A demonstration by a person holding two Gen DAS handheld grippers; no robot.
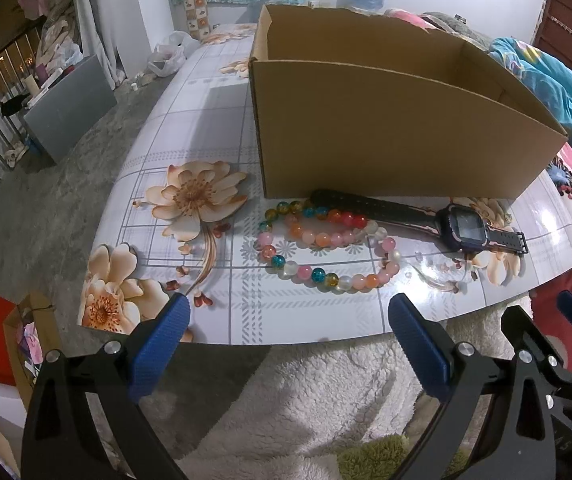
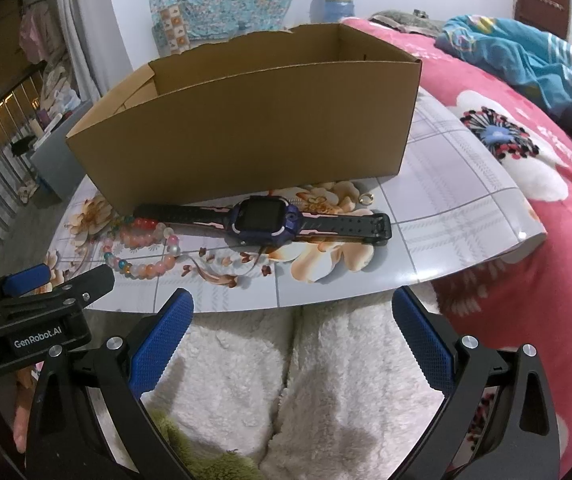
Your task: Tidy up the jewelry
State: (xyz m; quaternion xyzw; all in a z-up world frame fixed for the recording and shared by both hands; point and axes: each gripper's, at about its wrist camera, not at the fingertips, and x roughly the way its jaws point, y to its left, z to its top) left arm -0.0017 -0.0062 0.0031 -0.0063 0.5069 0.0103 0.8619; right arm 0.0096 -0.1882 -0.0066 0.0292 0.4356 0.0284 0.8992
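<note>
Both grippers — left gripper [image 1: 288,312], right gripper [image 2: 292,308] — gape empty at frame bottom; cardboard box [image 1: 386,128] looms centre, behind bead bracelet [image 1: 326,246] and watch [image 2: 264,218].

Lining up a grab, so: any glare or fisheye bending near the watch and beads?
Left wrist view: glare patches beside the watch; beaded bracelets sharp; cardboard box edges bowed. Right wrist view: one small glint at the board edge, watch face dark and legible.

- My left tongs [image 1: 288,316]: jaws spread wide, blue pads [image 1: 160,346] apart, nothing between them.
- My right tongs [image 2: 292,312]: jaws equally wide, empty.
- Both held level and low, side by side; the left tongs' body shows at the right view's left edge.
</note>
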